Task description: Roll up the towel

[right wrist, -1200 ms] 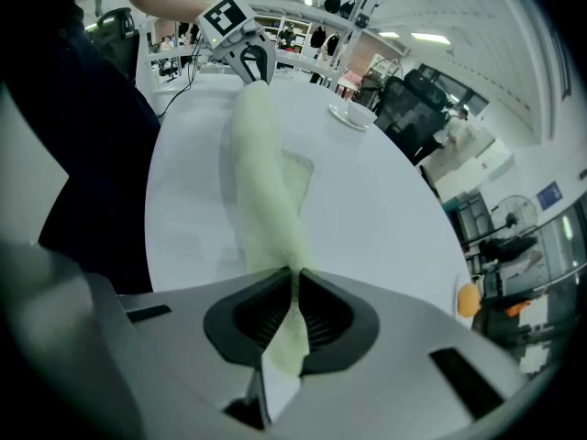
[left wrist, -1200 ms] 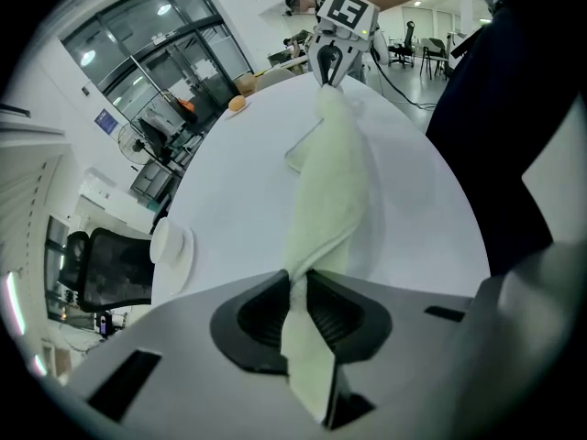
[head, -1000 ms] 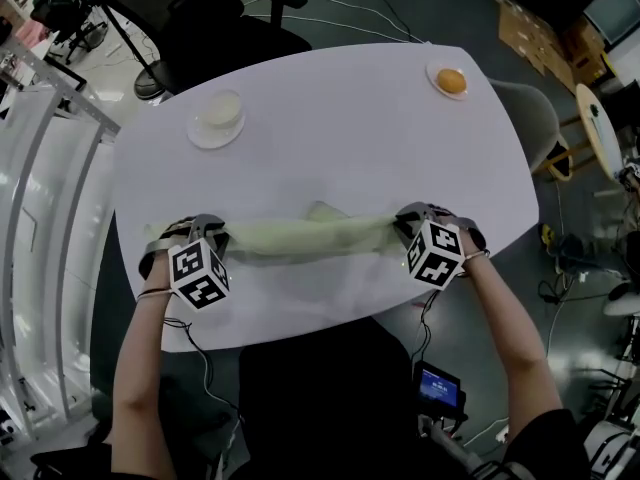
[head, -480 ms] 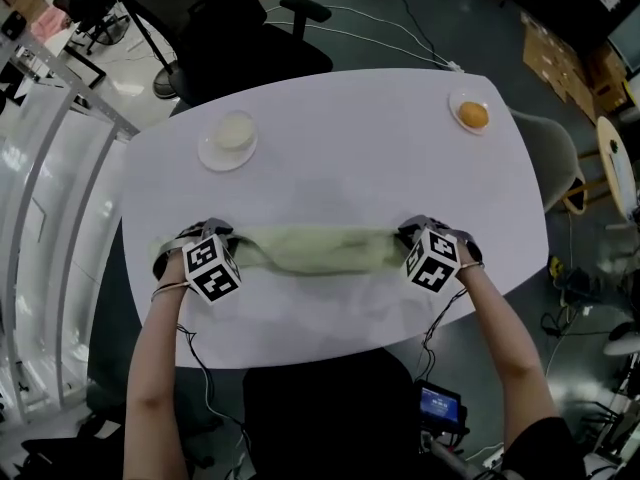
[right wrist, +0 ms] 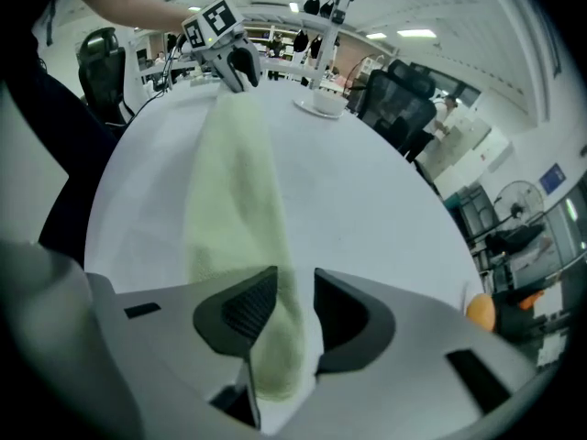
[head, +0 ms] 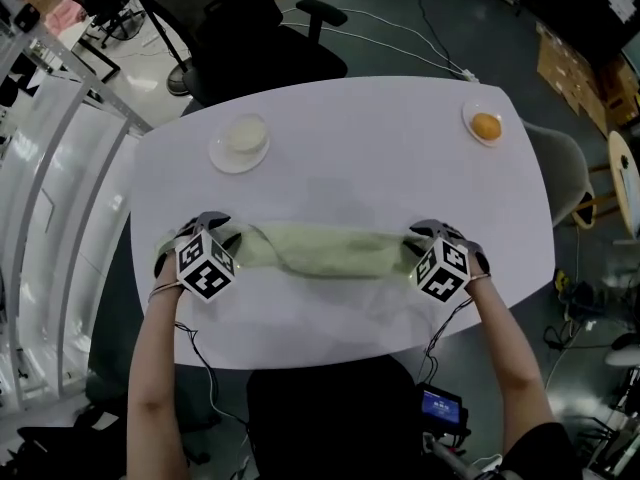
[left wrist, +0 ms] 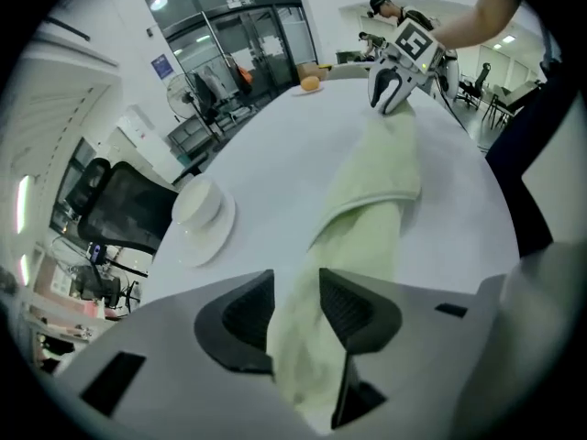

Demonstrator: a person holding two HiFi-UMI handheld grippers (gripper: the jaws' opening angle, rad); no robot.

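Observation:
A pale green towel [head: 325, 250] lies as a long, loosely rolled band across the near half of the white table [head: 350, 168]. My left gripper [head: 203, 230] is at its left end and my right gripper [head: 432, 236] at its right end. In the left gripper view the towel [left wrist: 367, 191] runs between the jaws of the left gripper [left wrist: 295, 310], which have just been opening. In the right gripper view the towel [right wrist: 234, 181] hangs between the jaws of the right gripper [right wrist: 295, 305], also just opening; a gap shows beside one pad.
A white saucer with a cup [head: 240, 140] stands at the table's far left. A small plate with an orange [head: 486, 126] sits at the far right. A black office chair [head: 250, 28] is behind the table, and white racks [head: 50, 168] stand at the left.
The flap that stuck up at the towel's middle now lies flat, and the band looks broader. Both hands have shifted a little across the table with the towel ends.

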